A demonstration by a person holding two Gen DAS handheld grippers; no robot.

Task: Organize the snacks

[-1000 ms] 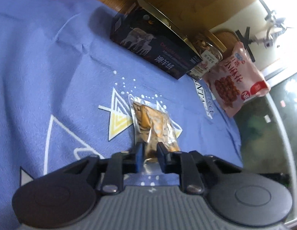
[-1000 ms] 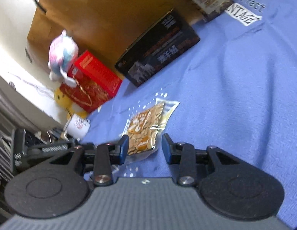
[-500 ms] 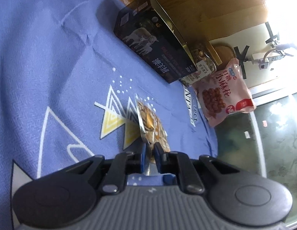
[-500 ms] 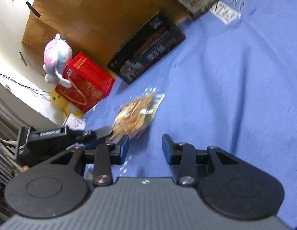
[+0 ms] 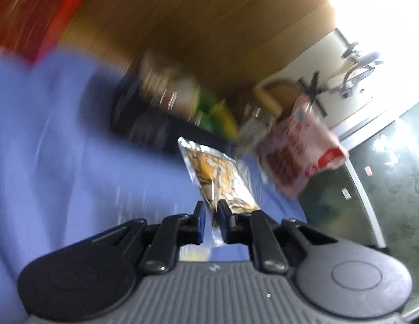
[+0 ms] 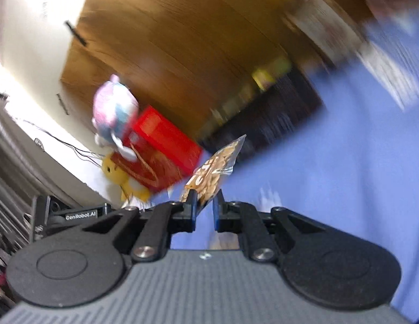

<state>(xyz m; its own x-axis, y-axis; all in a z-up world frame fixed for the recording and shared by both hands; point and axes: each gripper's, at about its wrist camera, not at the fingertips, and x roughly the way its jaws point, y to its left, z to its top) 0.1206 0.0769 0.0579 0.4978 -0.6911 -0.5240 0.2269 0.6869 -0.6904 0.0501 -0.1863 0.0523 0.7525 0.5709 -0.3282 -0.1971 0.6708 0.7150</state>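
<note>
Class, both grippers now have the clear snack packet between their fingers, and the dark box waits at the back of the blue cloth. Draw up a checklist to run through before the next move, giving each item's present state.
1. Left gripper shut on the snack packet: ok.
2. Right gripper, whose jaws have just been closing, pinching the same packet's corner: ok.
3. Packet lifted clear of the blue cloth: ok, it hangs above it.
4. Packet intact, not torn between the two grips: cannot tell, blurred.
5. Room left in the dark box: cannot tell, blurred.
6. Pink bag out of the path: ok, off to the side.
</note>
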